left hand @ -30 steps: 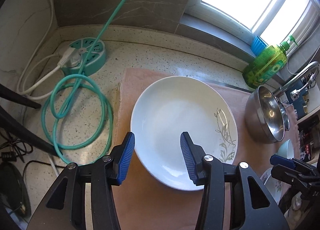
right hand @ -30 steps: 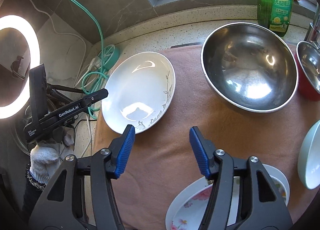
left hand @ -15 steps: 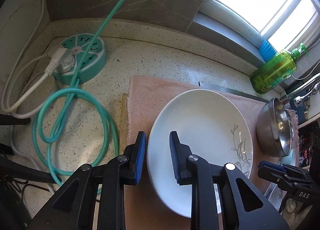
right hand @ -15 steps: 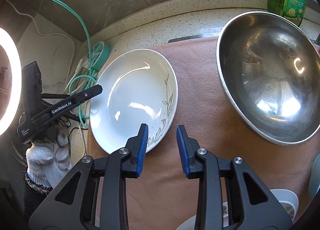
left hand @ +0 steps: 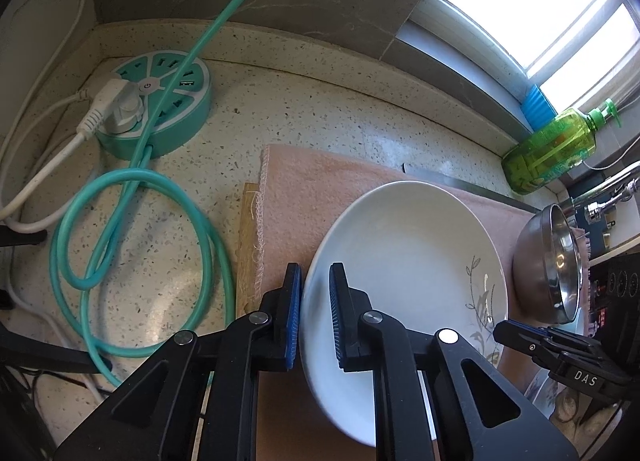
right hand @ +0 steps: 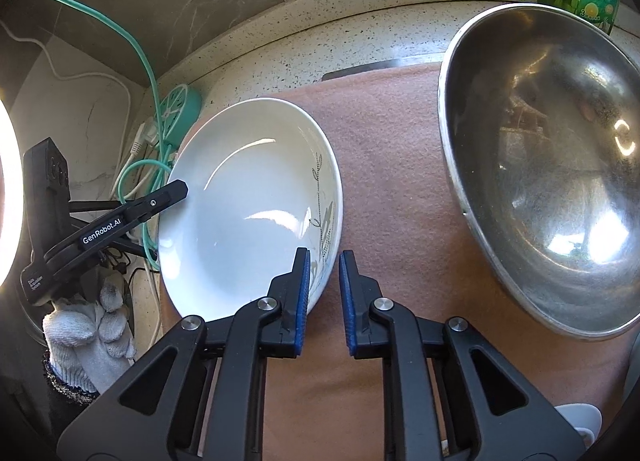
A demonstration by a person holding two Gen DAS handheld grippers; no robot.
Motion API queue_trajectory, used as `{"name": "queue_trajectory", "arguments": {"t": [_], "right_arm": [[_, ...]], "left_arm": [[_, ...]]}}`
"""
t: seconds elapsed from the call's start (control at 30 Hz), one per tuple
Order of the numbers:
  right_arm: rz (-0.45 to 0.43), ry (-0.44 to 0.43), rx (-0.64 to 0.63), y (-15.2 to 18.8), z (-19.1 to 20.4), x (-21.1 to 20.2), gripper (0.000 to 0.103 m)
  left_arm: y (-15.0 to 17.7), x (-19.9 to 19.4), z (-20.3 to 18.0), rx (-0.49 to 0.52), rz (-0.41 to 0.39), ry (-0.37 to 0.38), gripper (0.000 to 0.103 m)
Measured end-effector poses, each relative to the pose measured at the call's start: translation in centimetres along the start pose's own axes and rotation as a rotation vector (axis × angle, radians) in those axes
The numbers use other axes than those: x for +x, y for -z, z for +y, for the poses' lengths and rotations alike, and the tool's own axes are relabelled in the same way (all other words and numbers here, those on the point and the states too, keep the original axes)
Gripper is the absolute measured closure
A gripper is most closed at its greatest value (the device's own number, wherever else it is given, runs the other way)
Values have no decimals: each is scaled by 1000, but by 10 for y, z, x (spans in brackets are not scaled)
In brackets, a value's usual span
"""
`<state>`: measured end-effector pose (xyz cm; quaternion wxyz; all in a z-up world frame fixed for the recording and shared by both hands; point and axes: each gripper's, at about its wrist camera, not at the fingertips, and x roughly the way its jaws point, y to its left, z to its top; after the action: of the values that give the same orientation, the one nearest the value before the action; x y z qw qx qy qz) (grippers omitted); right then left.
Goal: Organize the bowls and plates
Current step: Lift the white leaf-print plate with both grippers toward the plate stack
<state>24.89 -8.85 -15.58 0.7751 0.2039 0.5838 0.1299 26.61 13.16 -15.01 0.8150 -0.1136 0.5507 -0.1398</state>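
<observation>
Speckled stone counter under the window carries a pink felt mat, where our shallow white ceramic plate with a grey leaf sprig lies. Our left gripper and right gripper have just closed, pinching opposite rims. If we lift unevenly, we judge the glazed rim may slip and knock the big steel bowl nearby.

Left of the pink mat, the speckled table lay bare between the mat's edge and the coiled teal cable — a strip wide enough to pass through. Behind the coil sat the round power strip with its white plug, blocking that corner. To the right, the big steel bowl stood close beside the white plate — only a narrow lane of mat between them. The green soap bottle stood at the back.
</observation>
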Motion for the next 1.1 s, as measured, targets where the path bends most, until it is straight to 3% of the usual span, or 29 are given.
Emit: {"name": "queue_trajectory", "arguments": {"t": [0.63,1.1], "right_arm": [[10,-1,-21,9,5,-4,91],[19,-20,-60,40,6,-25,91]], "left_arm": [[13,-11,6,-31,-14,-6,93],[57,-44,5,-81,-43,-7,93]]}}
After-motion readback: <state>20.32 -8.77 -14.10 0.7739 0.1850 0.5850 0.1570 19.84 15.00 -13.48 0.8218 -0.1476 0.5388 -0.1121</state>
